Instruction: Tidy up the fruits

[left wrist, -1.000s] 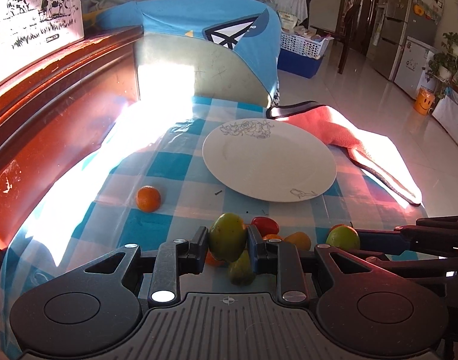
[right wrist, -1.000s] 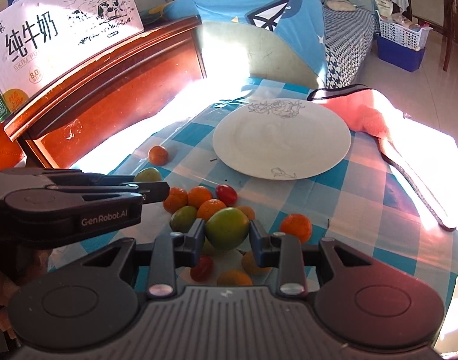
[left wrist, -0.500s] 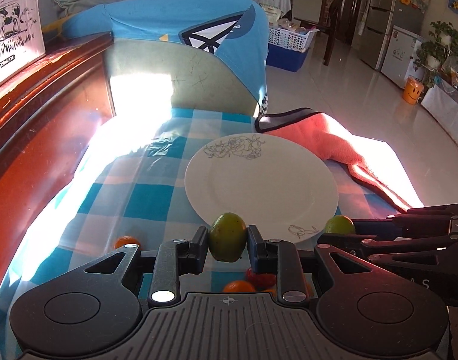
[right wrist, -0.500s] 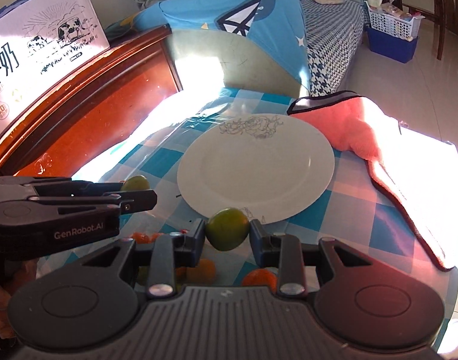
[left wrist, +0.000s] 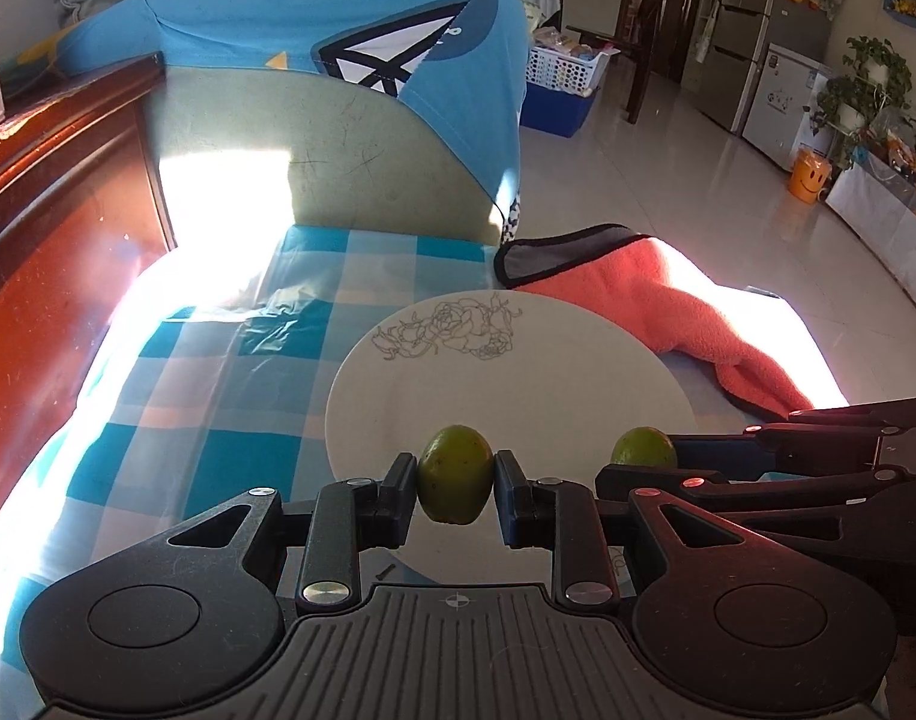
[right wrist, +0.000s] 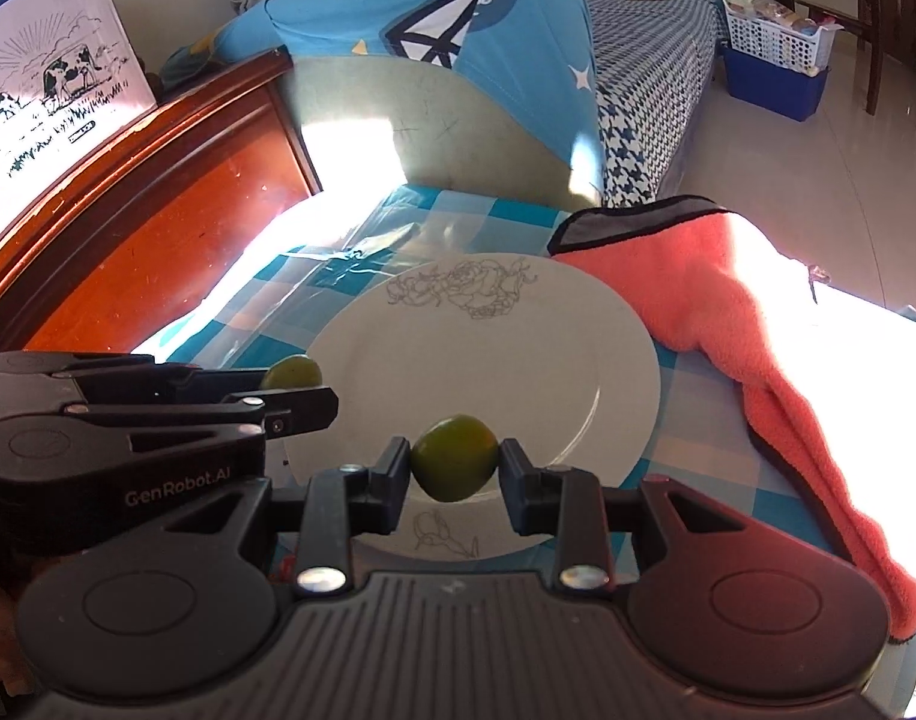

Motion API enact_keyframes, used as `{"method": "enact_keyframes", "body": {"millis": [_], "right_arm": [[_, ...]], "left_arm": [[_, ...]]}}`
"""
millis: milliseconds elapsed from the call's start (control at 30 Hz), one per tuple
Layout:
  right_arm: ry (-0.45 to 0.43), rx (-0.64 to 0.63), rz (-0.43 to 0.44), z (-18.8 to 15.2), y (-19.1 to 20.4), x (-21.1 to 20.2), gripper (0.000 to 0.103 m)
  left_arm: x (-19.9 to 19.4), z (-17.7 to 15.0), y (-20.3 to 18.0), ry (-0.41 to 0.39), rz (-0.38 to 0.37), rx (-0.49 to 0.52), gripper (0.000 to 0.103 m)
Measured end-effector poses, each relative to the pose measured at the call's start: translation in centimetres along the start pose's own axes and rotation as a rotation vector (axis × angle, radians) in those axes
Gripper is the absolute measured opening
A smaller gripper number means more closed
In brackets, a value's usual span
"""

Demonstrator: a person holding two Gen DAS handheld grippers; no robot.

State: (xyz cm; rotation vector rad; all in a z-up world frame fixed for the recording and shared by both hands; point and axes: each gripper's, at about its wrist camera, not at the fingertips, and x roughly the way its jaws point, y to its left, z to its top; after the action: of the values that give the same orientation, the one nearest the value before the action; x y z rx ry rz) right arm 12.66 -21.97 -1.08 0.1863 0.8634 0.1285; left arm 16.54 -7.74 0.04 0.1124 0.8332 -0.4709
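Both grippers hang above the near edge of the white plate [left wrist: 518, 384] on the checked worktop [left wrist: 218, 396]. The left gripper [left wrist: 455, 483] has its jaws clamped on a green fruit [left wrist: 455, 480]; the right gripper [right wrist: 455, 468] likewise grips another green fruit [right wrist: 454, 465]. A pink cloth [right wrist: 728, 306] lies right of the plate.

Each fisheye camera sat just behind its hand-held gripper, looking forward and steeply down along the fingers, close over the worktop. Both views shared the plate [left wrist: 518, 384] [right wrist: 476, 372] at mid-frame and the pink cloth [left wrist: 668, 306] [right wrist: 716, 300] at right. Each caught the other gripper: lower right in the left view, lower left in the right.
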Motion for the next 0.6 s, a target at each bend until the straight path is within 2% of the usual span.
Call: {"method": "enact_keyframes", "body": {"millis": [600], "right_arm": [[0.023,0.044,-0.02,1.0,-1.5,3.4,0.034]], "left_arm": [[3.7,0.6,0.5,0.028,0.008,-0.011,0.025]]}}
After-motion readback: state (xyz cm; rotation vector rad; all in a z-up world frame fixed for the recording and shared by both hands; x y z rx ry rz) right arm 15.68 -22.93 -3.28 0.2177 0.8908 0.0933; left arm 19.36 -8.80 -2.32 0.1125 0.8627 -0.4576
